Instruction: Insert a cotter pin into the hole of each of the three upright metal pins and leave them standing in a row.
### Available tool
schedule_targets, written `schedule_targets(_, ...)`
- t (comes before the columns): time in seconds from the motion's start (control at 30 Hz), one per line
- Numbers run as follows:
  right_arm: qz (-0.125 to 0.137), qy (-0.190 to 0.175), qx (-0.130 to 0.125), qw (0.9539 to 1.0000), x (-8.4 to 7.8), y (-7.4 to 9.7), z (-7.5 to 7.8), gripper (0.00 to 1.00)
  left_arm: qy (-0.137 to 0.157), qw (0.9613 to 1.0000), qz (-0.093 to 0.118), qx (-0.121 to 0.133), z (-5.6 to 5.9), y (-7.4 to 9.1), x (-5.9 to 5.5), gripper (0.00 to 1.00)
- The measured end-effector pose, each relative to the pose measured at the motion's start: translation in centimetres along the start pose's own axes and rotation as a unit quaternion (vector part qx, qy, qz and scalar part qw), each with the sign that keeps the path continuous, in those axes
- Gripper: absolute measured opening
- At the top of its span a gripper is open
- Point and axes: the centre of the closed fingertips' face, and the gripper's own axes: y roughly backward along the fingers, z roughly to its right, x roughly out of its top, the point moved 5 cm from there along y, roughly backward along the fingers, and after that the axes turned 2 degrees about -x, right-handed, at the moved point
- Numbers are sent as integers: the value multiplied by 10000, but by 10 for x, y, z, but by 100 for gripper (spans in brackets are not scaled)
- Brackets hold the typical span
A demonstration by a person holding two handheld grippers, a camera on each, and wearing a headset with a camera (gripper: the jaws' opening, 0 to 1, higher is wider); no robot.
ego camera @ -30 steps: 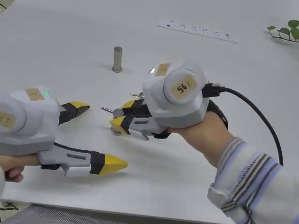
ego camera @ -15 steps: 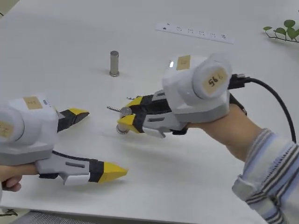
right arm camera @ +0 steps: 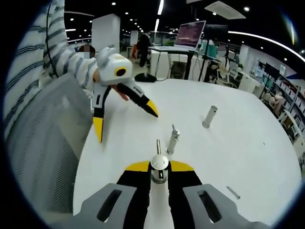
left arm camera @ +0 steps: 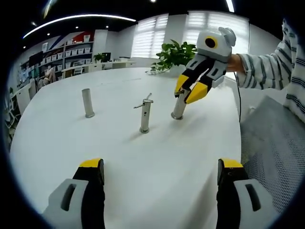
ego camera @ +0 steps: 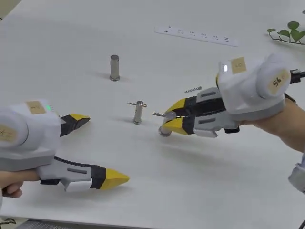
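Three metal pins stand on the white table point(ego camera: 157, 191). The far pin point(ego camera: 114, 67) point(left arm camera: 87, 102) point(right arm camera: 209, 117) is bare. A cotter pin crosses the top of the middle pin point(ego camera: 138, 112) point(left arm camera: 145, 116) point(right arm camera: 172, 140). My right gripper point(ego camera: 172, 119) point(right arm camera: 159, 167) is shut on the third pin point(ego camera: 166, 125) point(left arm camera: 179, 106) near its head. That pin also has a cotter pin through it, and its foot is down at the table. My left gripper point(ego camera: 97, 149) point(left arm camera: 159, 171) is open and empty at the near left, apart from all pins.
A loose cotter pin point(ego camera: 193, 89) point(right arm camera: 232, 192) lies on the table behind the right gripper. A white power strip point(ego camera: 198, 36) lies at the far edge, and plant leaves point(ego camera: 288, 32) show at the far right. Office desks and a grey chair back appear in the gripper views.
My right gripper has moved to the right with its pin, uncovering the middle pin, which stands alone with its cotter pin. The left gripper has stayed put.
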Motion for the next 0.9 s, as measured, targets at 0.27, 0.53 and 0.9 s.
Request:
schedule_targets(0.27,46,-23,-32,10000,-14,8,19,13,3,9999,90,48,-1,2,4,99)
schedule_targets(0.53,22,-73,-20,10000,-23,8,27,13,-5,10000,-32,84,-2,5,0,99)
schedule_targets(0.9,10,-129,-9,9999,-30,1,26,13,47,9998,-98,165,-4,10,-4,99)
